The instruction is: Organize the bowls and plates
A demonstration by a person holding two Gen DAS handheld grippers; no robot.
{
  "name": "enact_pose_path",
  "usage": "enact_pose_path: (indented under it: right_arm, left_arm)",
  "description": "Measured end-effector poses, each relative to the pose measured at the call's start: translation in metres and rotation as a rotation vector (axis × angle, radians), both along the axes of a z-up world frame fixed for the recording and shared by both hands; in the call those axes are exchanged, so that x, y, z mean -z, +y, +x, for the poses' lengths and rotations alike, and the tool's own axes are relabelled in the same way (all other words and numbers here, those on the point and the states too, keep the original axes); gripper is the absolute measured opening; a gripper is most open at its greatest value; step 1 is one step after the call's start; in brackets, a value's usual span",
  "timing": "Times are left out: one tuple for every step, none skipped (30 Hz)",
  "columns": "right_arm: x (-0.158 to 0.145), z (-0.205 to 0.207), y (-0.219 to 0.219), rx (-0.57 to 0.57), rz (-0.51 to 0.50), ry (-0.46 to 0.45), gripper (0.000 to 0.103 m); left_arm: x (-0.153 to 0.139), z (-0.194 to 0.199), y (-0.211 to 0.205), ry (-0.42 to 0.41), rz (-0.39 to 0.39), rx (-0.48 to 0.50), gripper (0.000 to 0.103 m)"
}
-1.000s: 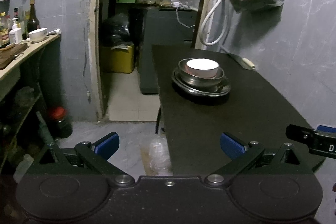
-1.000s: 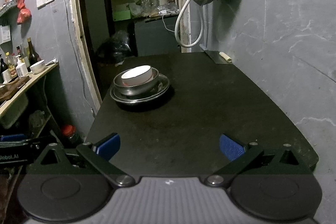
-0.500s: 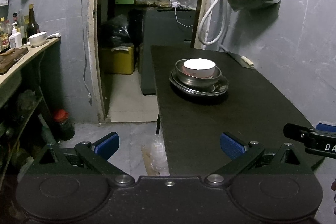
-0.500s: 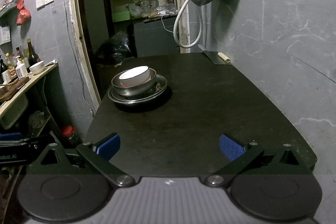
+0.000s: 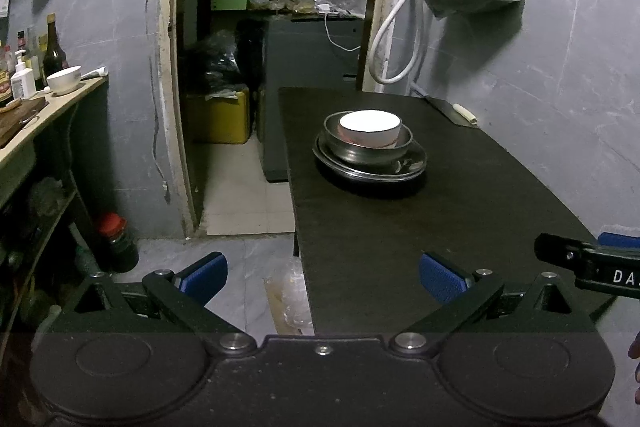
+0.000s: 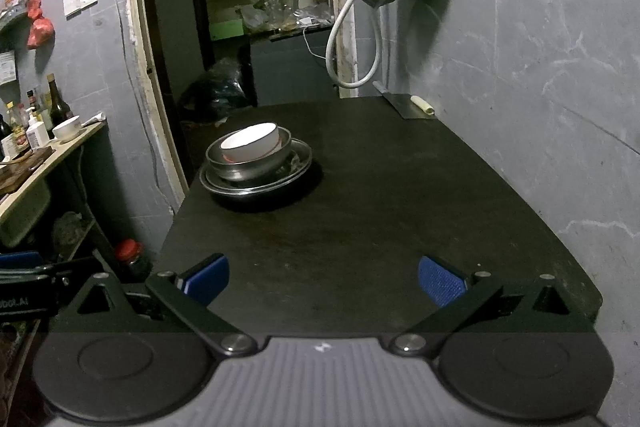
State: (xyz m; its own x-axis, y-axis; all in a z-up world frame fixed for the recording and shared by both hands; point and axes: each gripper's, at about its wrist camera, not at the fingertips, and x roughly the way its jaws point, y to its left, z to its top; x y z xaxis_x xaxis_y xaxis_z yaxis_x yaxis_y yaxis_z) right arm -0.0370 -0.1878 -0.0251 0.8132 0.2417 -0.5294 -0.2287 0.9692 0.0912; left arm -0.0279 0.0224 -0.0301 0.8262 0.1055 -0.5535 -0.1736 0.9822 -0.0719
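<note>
a white bowl [image 5: 370,127] sits upright inside a metal bowl [image 5: 366,149], and this one rests on a wide metal plate [image 5: 410,163]. the stack stands on the dark table, in the middle of the left wrist frame, a little above centre.

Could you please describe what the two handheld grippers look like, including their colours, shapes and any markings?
The left gripper has a matte black body with two round discs, black linkage bars, silver pivot bolts and blue ribbed fingers. The right gripper matches it, but its body is ribbed grey. White lettering, partly cut off, marks each gripper's side.
</note>
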Motion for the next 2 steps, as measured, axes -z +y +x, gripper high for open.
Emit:
enact_pose_path:
  right_arm:
    - [0.0003,0.0001,-0.0001,0.001,0.000,0.001,0.103]
    - [0.0006,0.0006,-0.0005,0.001,0.000,0.002,0.103]
  left_arm:
    - [0.0001,0.0013,-0.0003,0.002,0.000,0.000,0.102]
    - [0.0007,0.0024,-0.0004,0.006,0.001,-0.001,0.102]
